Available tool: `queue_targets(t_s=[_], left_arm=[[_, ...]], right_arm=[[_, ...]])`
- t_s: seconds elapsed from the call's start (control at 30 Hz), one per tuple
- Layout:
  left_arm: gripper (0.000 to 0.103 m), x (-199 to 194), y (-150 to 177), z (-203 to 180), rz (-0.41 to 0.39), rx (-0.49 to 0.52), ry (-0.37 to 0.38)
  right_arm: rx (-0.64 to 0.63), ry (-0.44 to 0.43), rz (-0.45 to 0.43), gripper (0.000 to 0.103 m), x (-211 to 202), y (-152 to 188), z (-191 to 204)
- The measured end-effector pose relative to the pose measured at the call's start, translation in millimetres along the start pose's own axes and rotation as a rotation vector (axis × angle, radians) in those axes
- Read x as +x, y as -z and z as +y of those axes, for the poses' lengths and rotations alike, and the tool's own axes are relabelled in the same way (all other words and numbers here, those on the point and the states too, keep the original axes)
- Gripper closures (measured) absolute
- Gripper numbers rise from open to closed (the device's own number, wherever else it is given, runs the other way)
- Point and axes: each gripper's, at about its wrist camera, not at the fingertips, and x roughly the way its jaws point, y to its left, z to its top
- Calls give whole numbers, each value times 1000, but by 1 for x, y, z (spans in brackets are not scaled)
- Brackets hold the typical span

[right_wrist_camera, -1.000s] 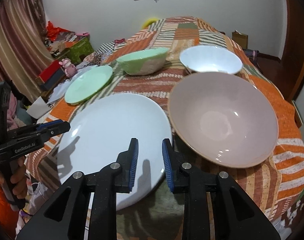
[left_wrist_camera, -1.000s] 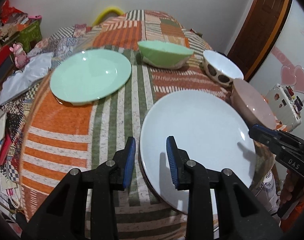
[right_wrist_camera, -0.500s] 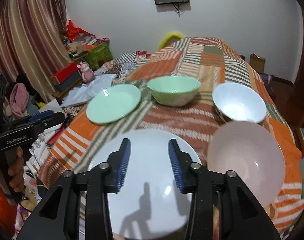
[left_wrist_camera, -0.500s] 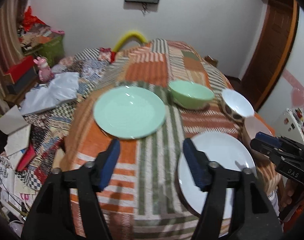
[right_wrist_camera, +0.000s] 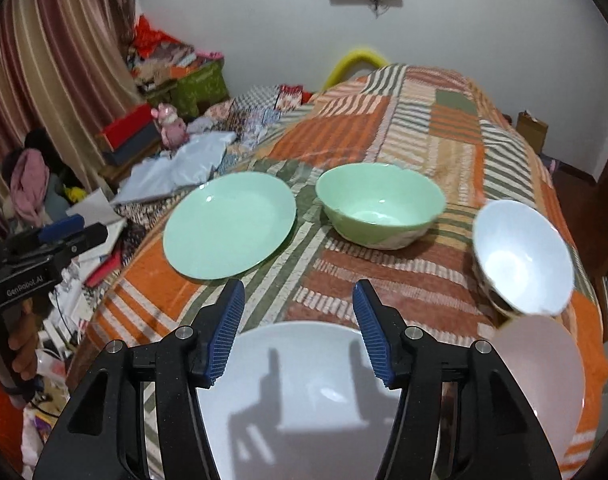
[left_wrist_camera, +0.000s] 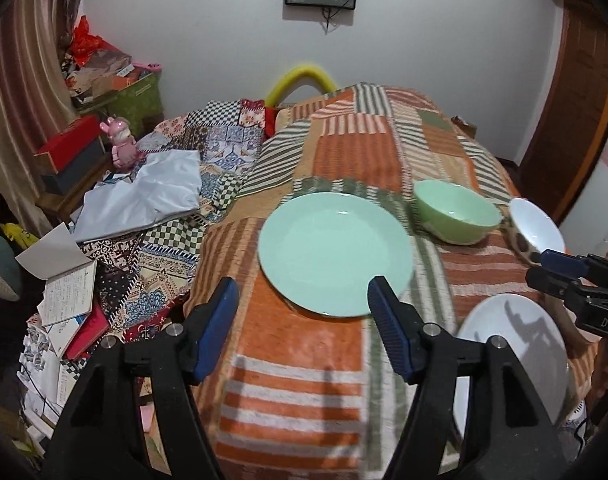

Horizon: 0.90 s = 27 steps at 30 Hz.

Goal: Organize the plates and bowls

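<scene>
A mint green plate (left_wrist_camera: 335, 254) (right_wrist_camera: 230, 226) lies on the striped cloth, with a green bowl (left_wrist_camera: 455, 218) (right_wrist_camera: 379, 210) to its right. A white bowl (left_wrist_camera: 533, 230) (right_wrist_camera: 521, 256) stands further right. A large white plate (left_wrist_camera: 511, 356) (right_wrist_camera: 315, 396) lies at the near edge, beside a pink bowl (right_wrist_camera: 543, 380). My left gripper (left_wrist_camera: 304, 304) is open and empty, raised before the green plate. My right gripper (right_wrist_camera: 298, 312) is open and empty above the white plate.
The table's patchwork cloth (left_wrist_camera: 367, 152) stretches back toward the wall. Left of the table lie papers, notebooks (left_wrist_camera: 68, 284), a grey sheet (left_wrist_camera: 144, 196) and boxes (left_wrist_camera: 72, 152). A wooden door (left_wrist_camera: 575, 92) stands at the right.
Both grippers have opened wide and pulled up and back from the white plate. The left one has swung left toward the green plate.
</scene>
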Motion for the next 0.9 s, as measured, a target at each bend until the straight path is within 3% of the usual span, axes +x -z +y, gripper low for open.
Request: queue_targets(t_s=[0.1, 0.23, 0.4, 0.5, 0.63, 0.87, 0.9], left_arm=[[36, 19, -5, 10, 24, -4, -15], [36, 44, -9, 22, 58, -32, -21], [36, 77, -12, 30, 98, -36, -20], [36, 93, -13, 34, 124, -40, -14], [37, 111, -14, 37, 145, -28, -12], [60, 135, -18, 44, 179, -19, 19], [63, 138, -18, 44, 183, -14, 23]], right_arm=[[-56, 17, 37, 50, 17, -6, 9], [-105, 30, 79, 36, 38, -15, 17], [-148, 18, 147, 36, 68, -28, 22], [-121, -28, 195, 36, 85, -33, 20], [-83, -26, 230, 36, 105, -37, 17], [-89, -10, 260, 43, 128, -42, 21], [-85, -11, 264, 50, 130, -42, 21]])
